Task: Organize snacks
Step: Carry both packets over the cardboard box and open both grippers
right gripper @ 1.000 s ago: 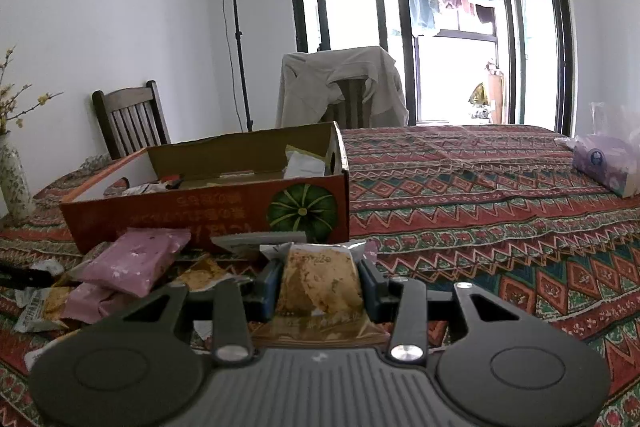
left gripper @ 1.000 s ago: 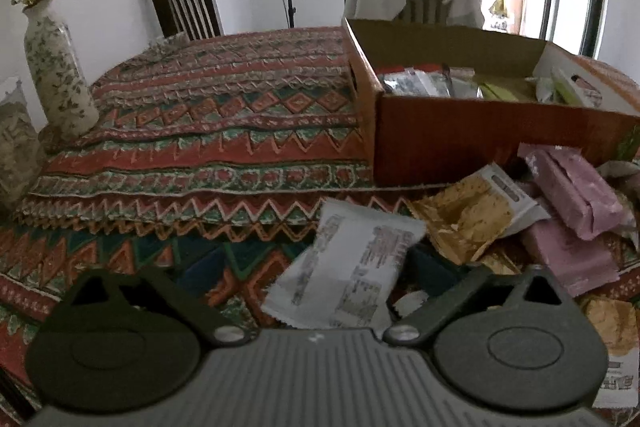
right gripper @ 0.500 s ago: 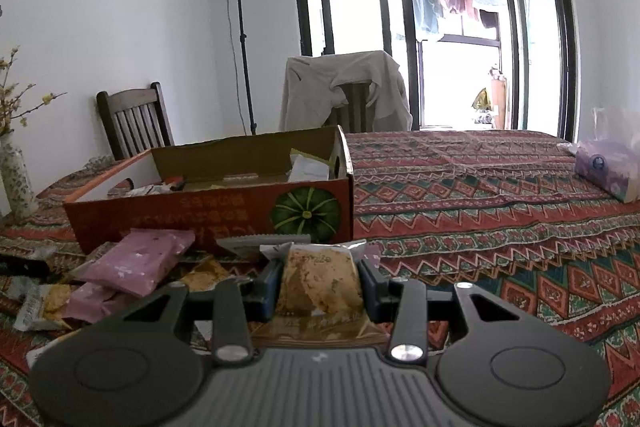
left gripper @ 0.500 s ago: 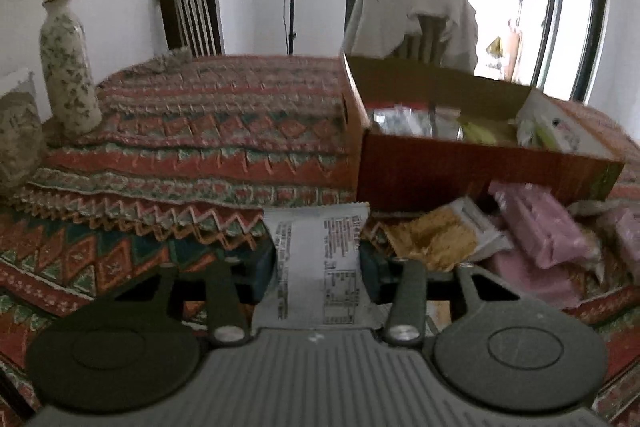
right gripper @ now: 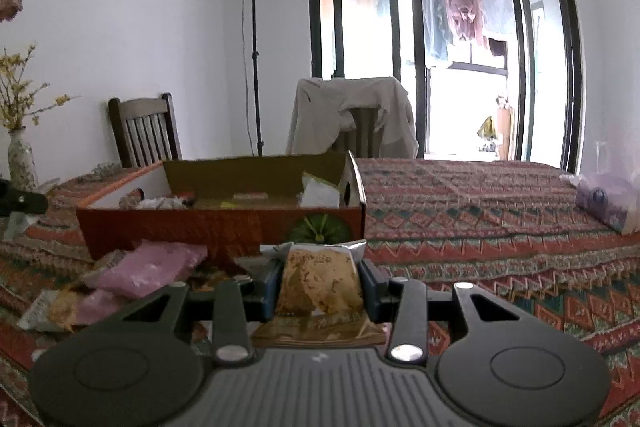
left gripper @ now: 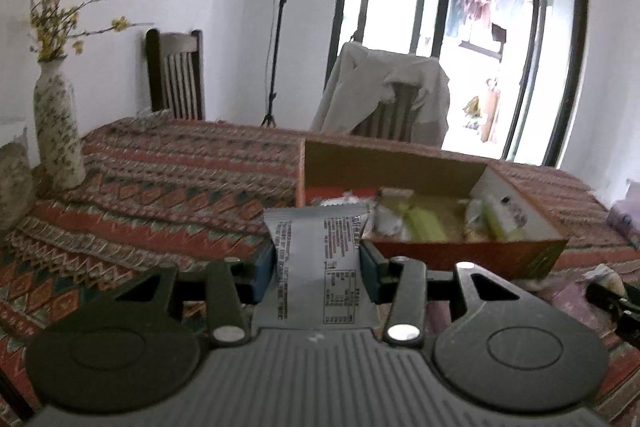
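Two claws are loaded, each clamped on one snack. Left claw (left gripper: 318, 269): its two pads press the sides of a white printed packet (left gripper: 320, 259), held upright with the text side facing the camera. At 1 o'clock from that packet stands the open cardboard box (left gripper: 460, 255), which already contains several packets; the held packet's top edge overlaps the box's near left corner in this view, and whether it is over the box or in front of it cannot be determined.

Right claw (right gripper: 320, 285): closed on a clear cookie packet (right gripper: 320, 281) showing tan contents, raised above the patterned surface (right gripper: 480, 219). The same box (right gripper: 224, 227) sits at 11 o'clock, just beyond the packet, with a green pumpkin print on its near wall. Loose pink packets (right gripper: 148, 265) lie on the surface at 9 o'clock, against the box's front wall.
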